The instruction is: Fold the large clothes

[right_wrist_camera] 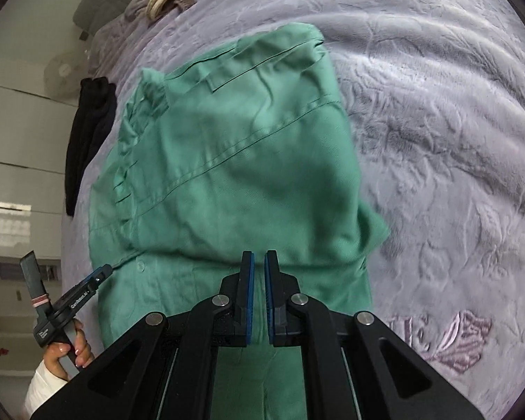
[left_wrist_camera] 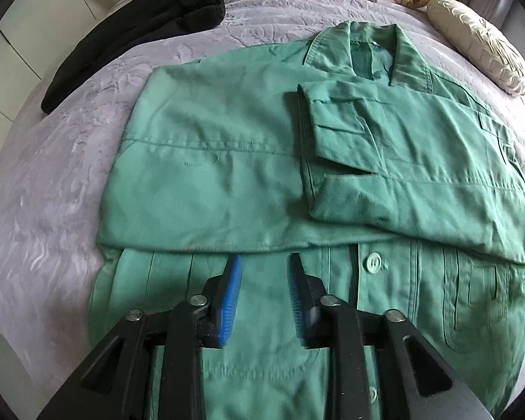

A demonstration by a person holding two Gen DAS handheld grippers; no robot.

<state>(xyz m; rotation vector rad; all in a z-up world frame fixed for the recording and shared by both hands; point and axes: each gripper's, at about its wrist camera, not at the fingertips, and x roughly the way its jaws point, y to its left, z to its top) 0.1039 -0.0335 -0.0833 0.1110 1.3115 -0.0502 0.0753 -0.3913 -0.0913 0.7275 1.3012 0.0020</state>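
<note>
My left claw point(left_wrist_camera: 264, 273) stands partly open above the green shirt point(left_wrist_camera: 227, 161), blue pads apart, nothing between them. The shirt lies on the lilac bedspread point(left_wrist_camera: 52, 189), centre of frame, sleeve point(left_wrist_camera: 402, 161) folded across its body, collar point(left_wrist_camera: 367, 52) toward the top, a button point(left_wrist_camera: 373, 263) just right of the claw. My right claw point(right_wrist_camera: 259, 273), lower centre, is nearly closed, only a slim gap, empty, over the shirt's near edge. Black clothes point(left_wrist_camera: 150, 24) upper left; cream pillow point(left_wrist_camera: 479, 49) upper right.
</note>
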